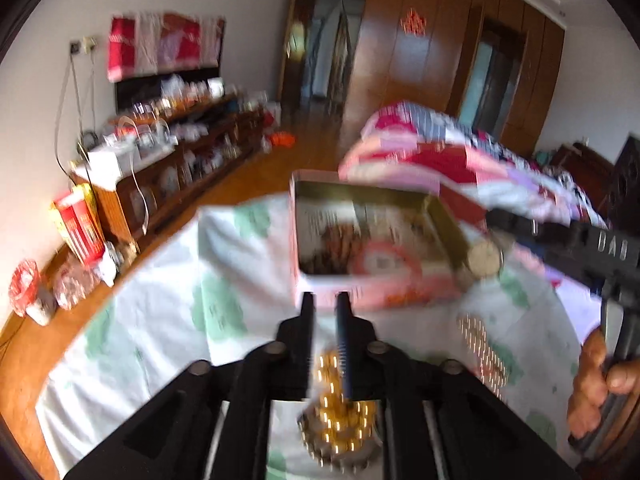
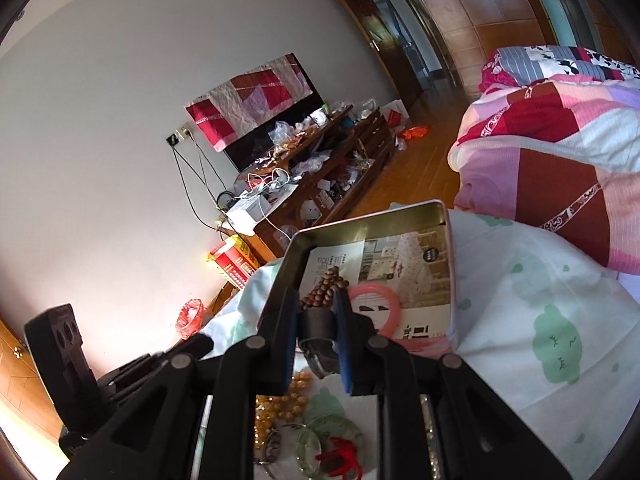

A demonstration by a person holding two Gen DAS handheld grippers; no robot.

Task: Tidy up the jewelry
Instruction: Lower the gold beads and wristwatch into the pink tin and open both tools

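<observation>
A shiny metal tin [image 2: 372, 256] with a brushed gold-toned inner wall is seen, lined with glossy printed paper [image 2: 404, 268]. Polished brown wooden beads [image 2: 324, 290] and a smooth pink plastic-looking ring [image 2: 376, 308] are shown inside it. A matt black woven strap [image 2: 316, 322] is pinched between ribbed blue pads [image 2: 344, 344] on matt black plastic fingers. Glossy amber beads [image 1: 340, 420] are glimpsed, blurred, under the left gripper [image 1: 325, 312]. Soft matt cotton sheet [image 2: 540, 300] is spread beneath; translucent green glassy bangles [image 2: 320, 436] catch light. The floor [image 1: 304, 152] is varnished wood.
</observation>
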